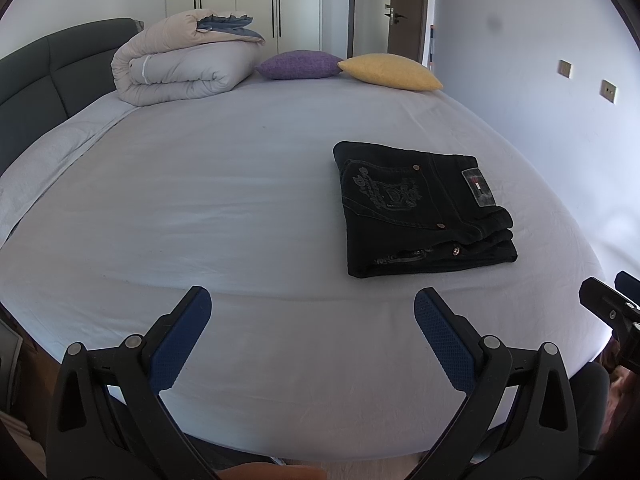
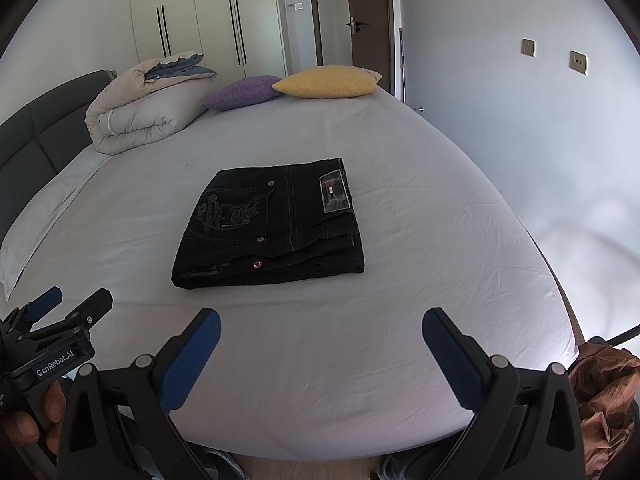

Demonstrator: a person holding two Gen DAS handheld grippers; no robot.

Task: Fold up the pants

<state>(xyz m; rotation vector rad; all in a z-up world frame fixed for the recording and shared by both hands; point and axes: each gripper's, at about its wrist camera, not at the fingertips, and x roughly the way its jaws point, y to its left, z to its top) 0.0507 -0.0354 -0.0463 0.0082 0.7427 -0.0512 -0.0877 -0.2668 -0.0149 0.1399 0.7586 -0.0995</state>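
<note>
Pants [image 2: 272, 224], black denim, lie folded into a compact rectangular stack on the bed sheet [image 2: 420, 280], well apart from both of our grippers. Our right gripper [image 2: 321, 326] hovers over the near part of the bed with its blue-padded fingers [image 2: 192, 364] spread wide and holding nothing; in the right wrist view the stack sits ahead of it, a little left of centre. Our left gripper [image 1: 313, 304] is likewise spread wide and empty, its blue pads [image 1: 444, 340] above bare sheet, and from its camera the pants appear ahead and to the right. Each gripper shows at the edge of the other's view, the left one held in a hand [image 2: 32, 424] at the lower left of the right wrist view. On top of the stack we see a back pocket with embroidered lettering [image 2: 228, 212], copper rivets and a rectangular waistband label [image 2: 335, 192]; several layers show along the near edge. Beyond the pants, a rolled beige duvet [image 1: 180, 68] rests near the dark padded headboard [image 1: 48, 80], beside a purple cushion [image 1: 298, 65] and a yellow cushion [image 1: 390, 72] that touch one another. White wardrobe doors [image 2: 208, 20] and a brown door [image 2: 370, 12] stand in the background.
</note>
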